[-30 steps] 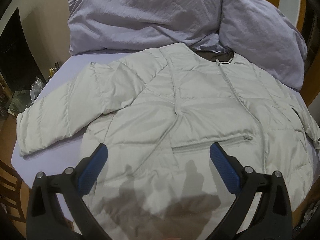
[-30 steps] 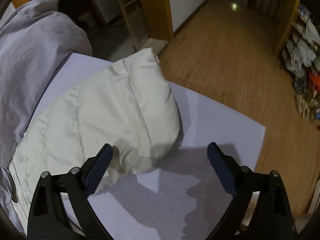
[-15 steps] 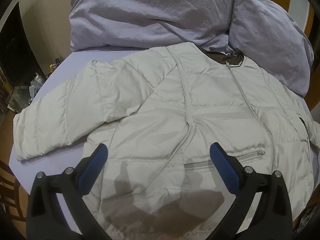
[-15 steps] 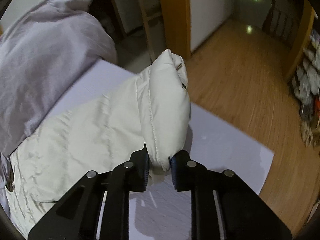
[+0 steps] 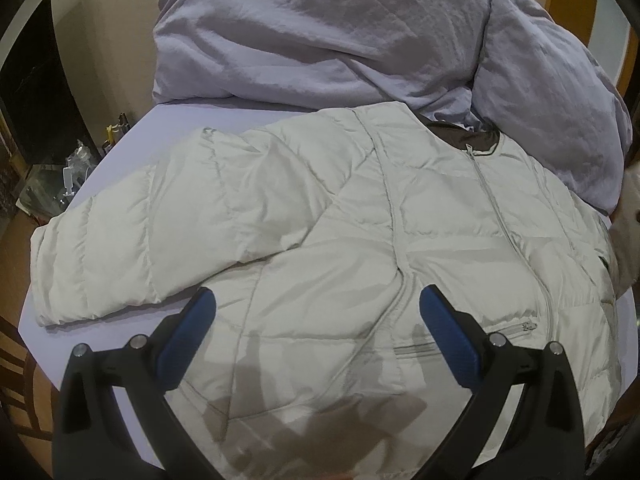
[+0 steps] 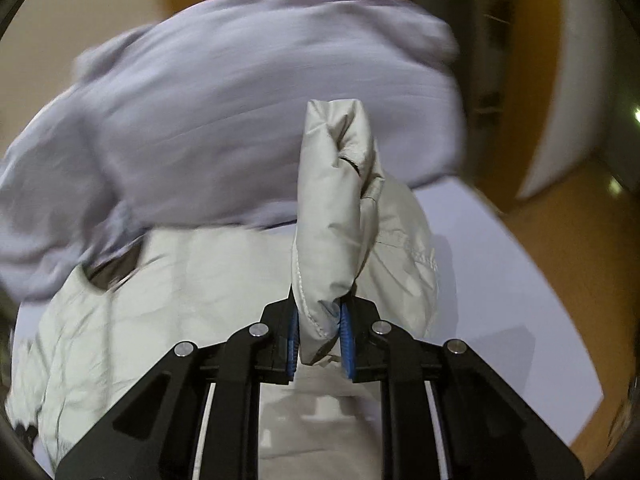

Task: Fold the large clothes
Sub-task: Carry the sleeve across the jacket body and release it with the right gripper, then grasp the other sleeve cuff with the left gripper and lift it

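Observation:
A pale cream puffer jacket [image 5: 360, 240] lies face up, zipped, on a lilac bed sheet [image 5: 132, 148]. Its left sleeve [image 5: 100, 248] stretches out flat toward the left edge. My left gripper [image 5: 316, 320] is open and empty, hovering above the jacket's lower front. My right gripper [image 6: 320, 340] is shut on the cuff of the right sleeve [image 6: 332, 208] and holds it lifted off the bed, the sleeve end standing up between the blue pads. The raised sleeve shows at the far right edge of the left wrist view [image 5: 628, 216].
A rumpled lilac duvet [image 5: 320, 32] and a pillow [image 5: 548, 92] are piled at the head of the bed, touching the jacket's collar. The bed's right edge [image 6: 560, 320] drops to a wooden floor [image 6: 592, 240]. Clutter [image 5: 68, 176] sits off the left side.
My right gripper closed on the right sleeve cuff, lifted it off the bed and swung left toward the jacket body. My left gripper drifted slightly left, still open.

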A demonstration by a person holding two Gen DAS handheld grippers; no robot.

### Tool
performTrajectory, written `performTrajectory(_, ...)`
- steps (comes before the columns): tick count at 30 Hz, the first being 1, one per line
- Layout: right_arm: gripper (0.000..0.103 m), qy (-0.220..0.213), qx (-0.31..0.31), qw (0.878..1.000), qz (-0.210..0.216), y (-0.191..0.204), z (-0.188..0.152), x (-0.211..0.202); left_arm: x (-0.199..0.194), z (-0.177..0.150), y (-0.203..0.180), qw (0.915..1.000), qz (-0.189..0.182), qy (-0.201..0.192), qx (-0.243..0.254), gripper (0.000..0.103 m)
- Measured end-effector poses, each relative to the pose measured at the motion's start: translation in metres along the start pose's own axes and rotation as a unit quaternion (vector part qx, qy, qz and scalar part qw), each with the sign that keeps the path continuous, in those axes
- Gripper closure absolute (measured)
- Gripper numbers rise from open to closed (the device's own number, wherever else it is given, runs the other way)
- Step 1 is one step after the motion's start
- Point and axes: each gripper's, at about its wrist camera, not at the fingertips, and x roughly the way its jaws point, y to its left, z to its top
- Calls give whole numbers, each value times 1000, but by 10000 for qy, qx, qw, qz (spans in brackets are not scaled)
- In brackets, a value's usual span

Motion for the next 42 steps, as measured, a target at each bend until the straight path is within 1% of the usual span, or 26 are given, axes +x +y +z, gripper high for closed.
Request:
performTrajectory(2,85,185,-262,9993,167,32,-8,13,0,1,4,10000,-19,-5,-28,2)
performTrajectory(4,85,366,-462,9978,290,59,-5,34,0,2,8,10000,-48,-13,-64,2)
performTrajectory(9,85,745,-939,9903,709,120,-30,48,2,5,16,9999,-76,8,-139,2)
performTrajectory(12,86,893,-1118,9851,956,153,-36,53,6,8,20,9998,-41,31,-185,2)
performTrajectory(16,86,1003,-1282,9784,1271,192,-45,51,10,12,24,9998,23,36,-210,2)
performTrajectory(19,86,1068,-1378,9745,1414,212,-50,50,12,15,25,9998,63,34,-188,2)
performTrajectory(22,85,1235,-1463,9702,1483,230,-59,59,15,18,26,9998,83,42,-185,2)
performTrajectory(24,85,1422,-1637,9655,1440,238,-69,67,18,19,27,9998,72,59,-196,2)
performTrajectory(25,83,1595,-1796,9604,1409,242,-76,73,19,19,27,9998,69,68,-200,2)
performTrajectory(27,78,1690,-1891,9561,1470,240,-78,72,21,19,29,9997,70,83,-208,2)
performTrajectory(29,60,1684,-1741,9545,1741,236,-71,65,23,20,30,9997,73,102,-225,2)
performTrajectory(30,54,1609,-1631,9561,1830,231,-65,61,24,20,31,9996,77,114,-234,2)
performTrajectory(31,46,1463,-1530,9590,1885,226,-59,56,26,20,33,9996,86,136,-253,2)
performTrajectory(32,43,1189,-1414,9652,1849,219,-49,48,26,20,33,9995,91,142,-260,2)
performTrajectory(33,43,1042,-1361,9692,1771,215,-43,48,26,21,35,9995,97,145,-268,2)
performTrajectory(34,42,875,-1285,9754,1561,208,-36,48,27,22,37,9994,112,142,-281,2)
performTrajectory(36,42,859,-1146,9827,1176,200,-30,57,28,23,42,9993,139,146,-324,2)
performTrajectory(38,42,991,-1004,9853,967,193,-29,69,28,25,47,9991,163,150,-370,2)
performTrajectory(40,42,1131,-1017,9849,825,193,-33,79,29,27,51,9988,199,148,-411,2)
performTrajectory(42,36,1243,-1170,9825,743,197,-41,89,30,28,54,9986,230,153,-441,2)
